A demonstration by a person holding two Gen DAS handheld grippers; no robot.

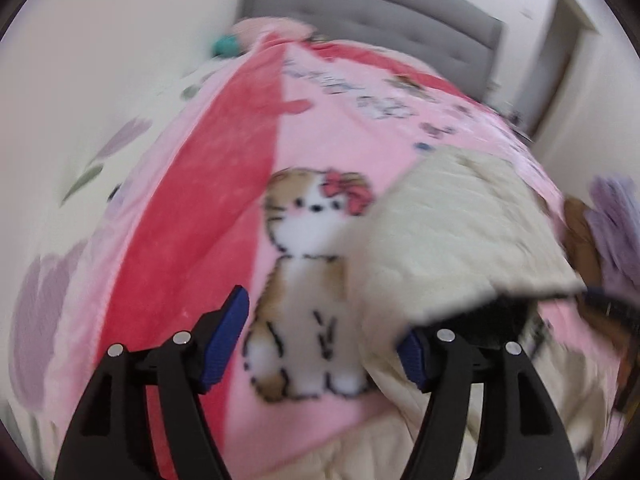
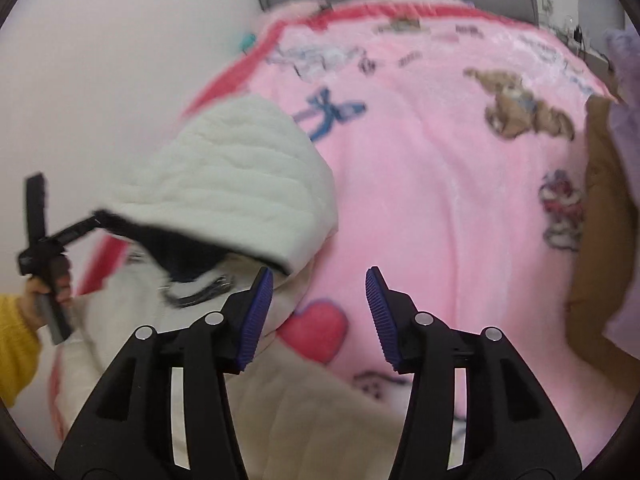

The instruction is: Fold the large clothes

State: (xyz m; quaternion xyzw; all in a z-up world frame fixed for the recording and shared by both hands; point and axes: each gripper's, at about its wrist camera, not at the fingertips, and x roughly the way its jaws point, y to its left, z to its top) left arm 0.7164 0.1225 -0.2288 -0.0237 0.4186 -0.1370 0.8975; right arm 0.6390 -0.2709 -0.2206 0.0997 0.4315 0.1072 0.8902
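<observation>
Cream quilted jacket (image 2: 224, 184) sits on the bed's pink blanket (image 2: 420, 184), probably mid-fold. Left gripper (image 1: 320, 344) and right gripper (image 2: 320, 316) fingers gape empty; next, regrab an edge.

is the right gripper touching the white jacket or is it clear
Cannot tell. In the right wrist view the right gripper stands open with nothing between its pads, but its left finger overlaps the white jacket and blur hides any gap.
</observation>
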